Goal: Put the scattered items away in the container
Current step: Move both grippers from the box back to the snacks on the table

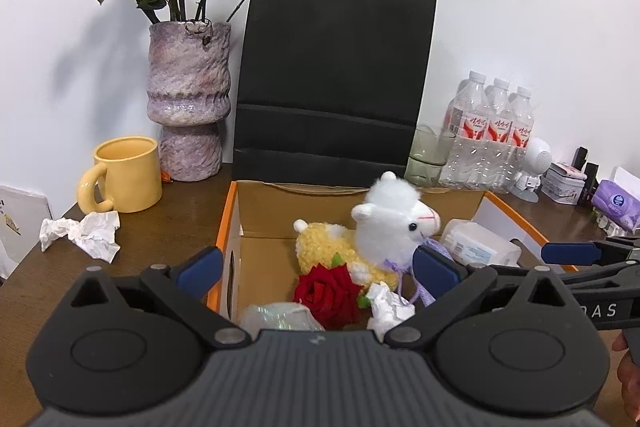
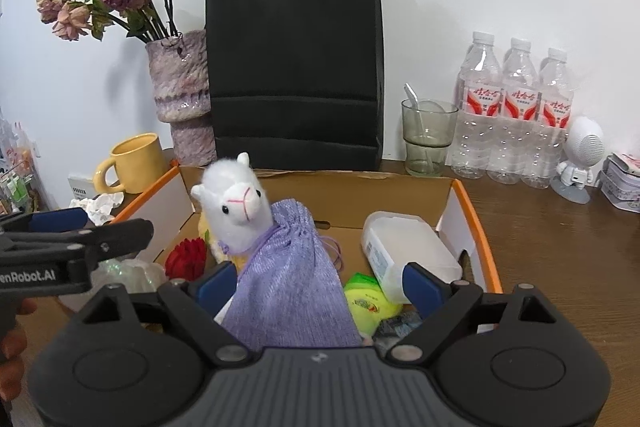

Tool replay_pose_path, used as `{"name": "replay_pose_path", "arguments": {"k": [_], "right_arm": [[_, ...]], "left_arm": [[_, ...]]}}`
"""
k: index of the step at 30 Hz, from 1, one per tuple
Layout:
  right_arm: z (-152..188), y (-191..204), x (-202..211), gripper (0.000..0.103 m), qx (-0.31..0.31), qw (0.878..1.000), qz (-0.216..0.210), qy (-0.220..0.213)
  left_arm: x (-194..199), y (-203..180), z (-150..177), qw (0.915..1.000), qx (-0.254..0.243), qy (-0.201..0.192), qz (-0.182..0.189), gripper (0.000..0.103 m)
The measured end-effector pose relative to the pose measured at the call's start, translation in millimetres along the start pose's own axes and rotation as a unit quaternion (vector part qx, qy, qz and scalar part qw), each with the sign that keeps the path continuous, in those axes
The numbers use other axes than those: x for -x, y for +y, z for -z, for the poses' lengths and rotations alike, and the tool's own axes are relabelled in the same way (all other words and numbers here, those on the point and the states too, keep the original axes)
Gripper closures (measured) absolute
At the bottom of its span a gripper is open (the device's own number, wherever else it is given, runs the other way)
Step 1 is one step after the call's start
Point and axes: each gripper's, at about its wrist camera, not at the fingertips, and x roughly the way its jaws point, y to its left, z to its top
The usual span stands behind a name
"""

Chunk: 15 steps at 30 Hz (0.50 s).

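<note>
An open cardboard box (image 1: 230,215) with orange rims (image 2: 480,235) holds a white and yellow alpaca plush (image 1: 394,227) (image 2: 236,203), a red rose (image 1: 328,289) (image 2: 186,257), a purple knit pouch (image 2: 292,279), a white plastic case (image 1: 478,247) (image 2: 404,251), a green-yellow packet (image 2: 366,301) and a paper ball (image 1: 388,307). My left gripper (image 1: 318,271) is open above the box's near end. My right gripper (image 2: 320,281) is open with the pouch lying between its fingers. Crumpled white tissue (image 1: 86,233) (image 2: 100,205) lies on the table left of the box.
A yellow mug (image 1: 124,173), a purple vase (image 1: 188,99) with dried roses, a black paper bag (image 1: 332,83), a green glass (image 2: 428,137), three water bottles (image 2: 516,115), a white figurine (image 2: 580,155), tins and a tissue pack (image 1: 616,205) stand behind and beside the box.
</note>
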Motion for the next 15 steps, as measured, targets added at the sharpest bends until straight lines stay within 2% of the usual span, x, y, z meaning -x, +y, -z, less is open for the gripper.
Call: {"name": "replay_pose_path", "arguments": {"k": [6,10,15], "right_arm": [[25,0,38,0.013,0.005,1.0,0.004,-0.01],[46,5,53,0.013,0.013,1.0,0.002,0.003],[70,14,53,0.014,0.016,0.999,-0.008,0.031]], "left_arm": [[33,-13,17,0.9997,-0.016,-0.008,0.016,0.0],[53,-20,35,0.9992,-0.029,-0.011,0.026,0.002],[62,-20,59,0.9992,-0.021,0.016,0.029,0.008]]}}
